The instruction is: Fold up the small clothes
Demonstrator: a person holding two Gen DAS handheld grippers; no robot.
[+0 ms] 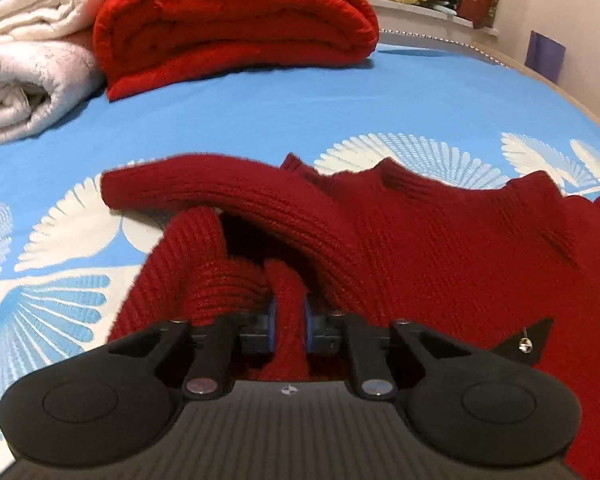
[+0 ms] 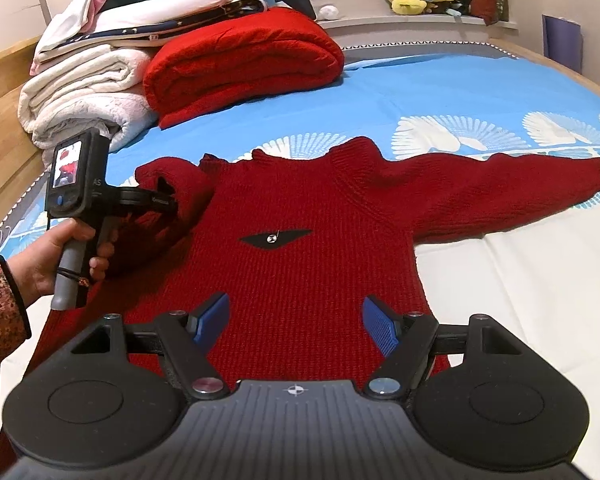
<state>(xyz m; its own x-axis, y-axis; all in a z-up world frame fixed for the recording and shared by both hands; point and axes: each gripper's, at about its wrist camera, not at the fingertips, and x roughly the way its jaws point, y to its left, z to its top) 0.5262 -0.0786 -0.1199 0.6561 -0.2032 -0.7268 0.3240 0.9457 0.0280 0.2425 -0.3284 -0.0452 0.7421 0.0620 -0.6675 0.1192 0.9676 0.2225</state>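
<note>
On the blue bed sheet point(image 2: 440, 92) my dark red sweater point(image 2: 300, 264) lies flat, front up. Through the left wrist camera, my left tongs point(image 1: 288, 320) pinch a fold of its sleeve point(image 1: 236, 196), bunched and arched above them. Only the right wrist camera shows my hand point(image 2: 66, 258) gripping that tool, the other sleeve point(image 2: 512, 192) stretched out, and my right tongs point(image 2: 296, 326) spread wide, holding nothing, above the hem.
</note>
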